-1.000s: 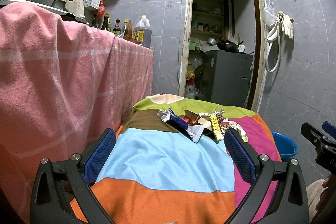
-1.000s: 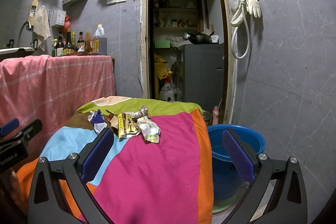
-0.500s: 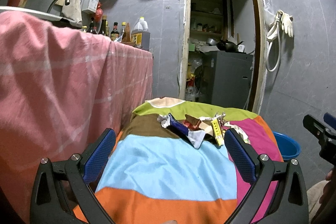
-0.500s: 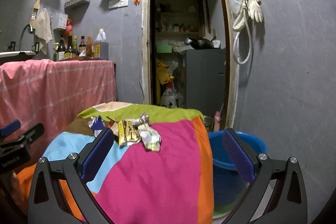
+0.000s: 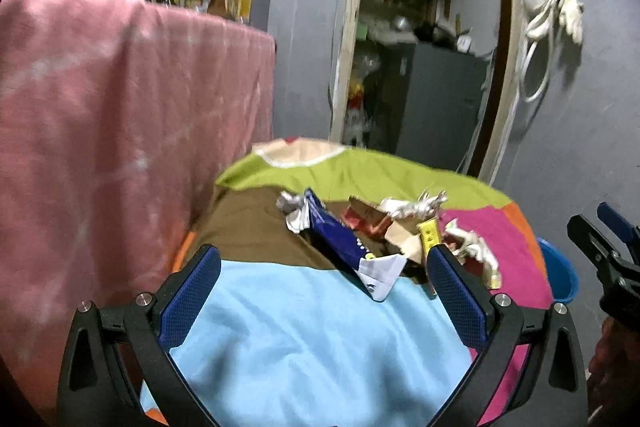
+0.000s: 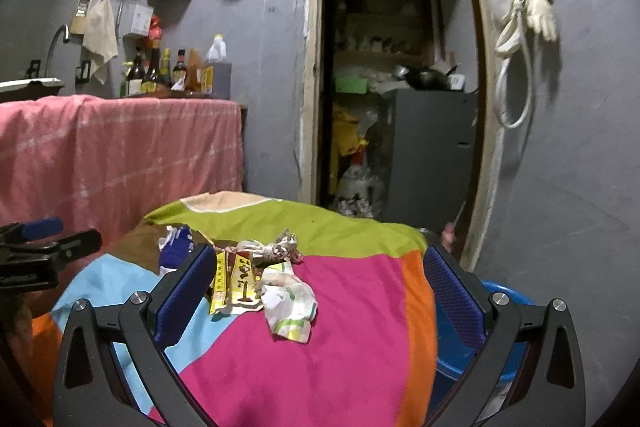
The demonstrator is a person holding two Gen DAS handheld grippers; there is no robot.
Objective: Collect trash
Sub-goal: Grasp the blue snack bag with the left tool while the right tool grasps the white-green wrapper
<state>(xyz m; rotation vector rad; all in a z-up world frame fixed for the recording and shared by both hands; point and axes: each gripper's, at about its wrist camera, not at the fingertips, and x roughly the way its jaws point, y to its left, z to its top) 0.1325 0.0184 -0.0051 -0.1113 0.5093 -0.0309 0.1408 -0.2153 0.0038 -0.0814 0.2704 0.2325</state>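
Both the left claw (image 5: pixel 324 275) and right claw (image 6: pixel 318 283) stood wide open and empty, apparently ready for a first pick, facing crumpled wrapper trash (image 6: pixel 256 275) heaped on the patchwork-covered worktop (image 6: pixel 352 327) at twelve o'clock, the blue plastic bucket (image 6: pixel 500 311) waiting at three o'clock.

Dim, fisheye-warped; left view motion-blurred

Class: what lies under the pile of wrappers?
The wrappers rest on a patchwork cloth, over its brown, pink and light blue patches. The cloth covers whatever supports it, so that cannot be seen. Both the left gripper and right gripper are open, touching nothing.
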